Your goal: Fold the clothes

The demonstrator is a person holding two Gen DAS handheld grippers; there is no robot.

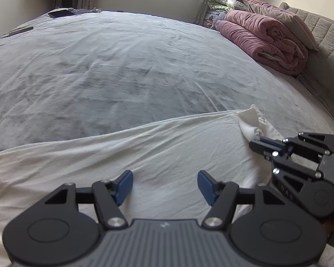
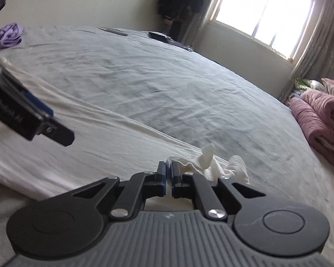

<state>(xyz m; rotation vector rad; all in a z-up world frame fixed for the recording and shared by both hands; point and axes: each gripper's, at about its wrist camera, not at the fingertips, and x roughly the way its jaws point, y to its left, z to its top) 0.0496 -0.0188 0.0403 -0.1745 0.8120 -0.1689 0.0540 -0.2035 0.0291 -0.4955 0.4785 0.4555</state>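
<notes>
A wide bed under a grey sheet fills the room, serving as the work surface for a folding job — its broad flat top gives a garment room to lie spread. Along the headboard side a rolled pink quilt and a pillow are stacked clear of that space, while a dark flat device lies at the far corner and a small heap of lilac cloth sits apart near the far edge, perhaps awaiting its turn. Across the near side of the bed stretches the white garment, laid out flat with soft creases running its length. At one end its corner is gathered into a crumpled peak, pinched in the right claw, whose jaws are pressed together on the fabric — a hold that looks meant to carry that edge over into a fold. The left claw hovers over the middle of the garment, jaws well apart and gripping nothing, seemingly placed to steady the cloth or take another edge. No basket, box or other container shows in either view.
</notes>
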